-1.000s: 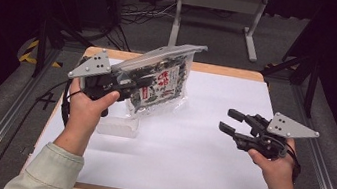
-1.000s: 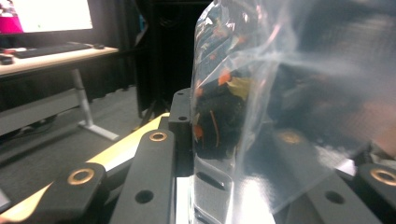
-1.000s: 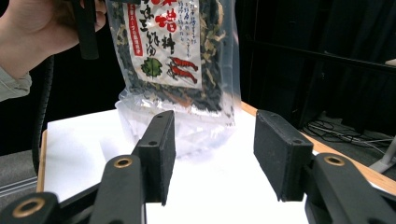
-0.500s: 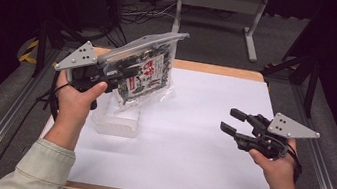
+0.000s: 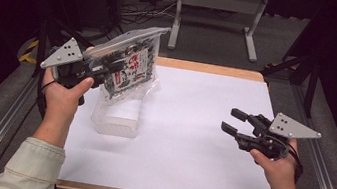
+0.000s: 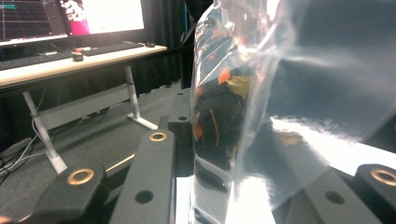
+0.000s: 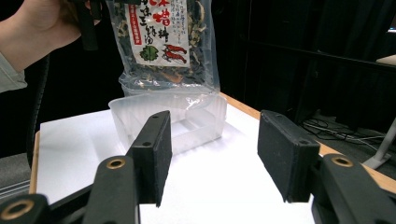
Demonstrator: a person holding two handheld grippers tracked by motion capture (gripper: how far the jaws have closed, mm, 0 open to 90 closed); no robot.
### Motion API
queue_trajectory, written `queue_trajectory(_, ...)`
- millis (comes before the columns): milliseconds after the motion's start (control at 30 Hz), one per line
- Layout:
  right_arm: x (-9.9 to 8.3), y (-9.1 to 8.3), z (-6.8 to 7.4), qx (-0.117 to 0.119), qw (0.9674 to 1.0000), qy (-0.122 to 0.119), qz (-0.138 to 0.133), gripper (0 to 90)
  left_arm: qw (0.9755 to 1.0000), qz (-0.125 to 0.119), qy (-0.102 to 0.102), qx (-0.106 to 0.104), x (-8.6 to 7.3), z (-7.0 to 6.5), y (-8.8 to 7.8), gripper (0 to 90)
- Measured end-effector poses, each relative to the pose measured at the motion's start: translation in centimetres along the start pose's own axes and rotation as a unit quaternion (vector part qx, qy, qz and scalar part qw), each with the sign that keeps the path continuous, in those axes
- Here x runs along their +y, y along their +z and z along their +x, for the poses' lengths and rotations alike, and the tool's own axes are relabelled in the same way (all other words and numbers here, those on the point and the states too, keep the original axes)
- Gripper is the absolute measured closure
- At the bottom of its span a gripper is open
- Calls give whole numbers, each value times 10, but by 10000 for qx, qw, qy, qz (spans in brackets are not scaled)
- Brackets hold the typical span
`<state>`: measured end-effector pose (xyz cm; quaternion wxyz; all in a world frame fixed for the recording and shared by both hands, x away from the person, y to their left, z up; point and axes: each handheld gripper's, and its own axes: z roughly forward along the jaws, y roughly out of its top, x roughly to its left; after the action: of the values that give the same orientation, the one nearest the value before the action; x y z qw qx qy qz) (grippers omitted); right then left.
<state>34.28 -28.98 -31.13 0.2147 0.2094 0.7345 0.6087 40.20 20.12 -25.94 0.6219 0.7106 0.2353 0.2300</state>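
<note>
- Left tongs (image 5: 110,65), held up in the person's left hand (image 5: 62,101) over the left part of the table (image 5: 189,148), are pinched on a clear bag of dried food (image 5: 132,66) near its upper edge.
- Bag hangs from those tongs with its sealed grey top strip tilted up and away from them; its printed label with red characters faces toward the right tongs, as the right gripper view shows (image 7: 163,42).
- Seen along the left tongs, the bag's clear film (image 6: 243,107) stands between the two black jaws, with dark and orange pieces inside.
- Clear plastic tray (image 5: 117,117) rests on the table directly under the bag and below the left tongs; the bag's lower edge sits at or just above the tray's rim, and I cannot tell whether they touch.
- Right tongs (image 5: 233,122), held in the right hand (image 5: 277,166) low over the right part of the table, are spread wide with nothing between them, pointing toward the tray and well apart from it.
- From the right tongs' own camera, the tray (image 7: 168,119) and bag lie straight ahead beyond the parted jaws.
- Monitors and a keyboard on a desk (image 6: 70,60) lie beyond the left tongs.
</note>
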Motion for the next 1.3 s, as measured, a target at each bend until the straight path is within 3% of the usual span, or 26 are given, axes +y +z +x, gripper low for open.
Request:
queue_trajectory(200,0,-3,-2,-17,10000,44,-69,457,9998,-46,-162,94,-5,9,-2,718)
queue_trajectory(300,0,-4,-2,-14,10000,54,-58,457,9986,204,31,486,-6,9,-3,718)
queue_trajectory(367,0,-3,-2,-20,10000,57,-61,457,9984,221,28,522,-7,10,-3,718)
queue_trajectory(467,-1,-2,-2,-7,10000,72,-50,457,9989,105,-155,430,-13,15,-3,719)
queue_trajectory(767,-2,-3,-4,-17,9999,84,-59,457,9981,106,-470,388,-28,26,2,718)
queue_trajectory(1300,-5,-1,-6,27,9999,129,-40,449,9941,469,-867,444,-60,45,11,718)
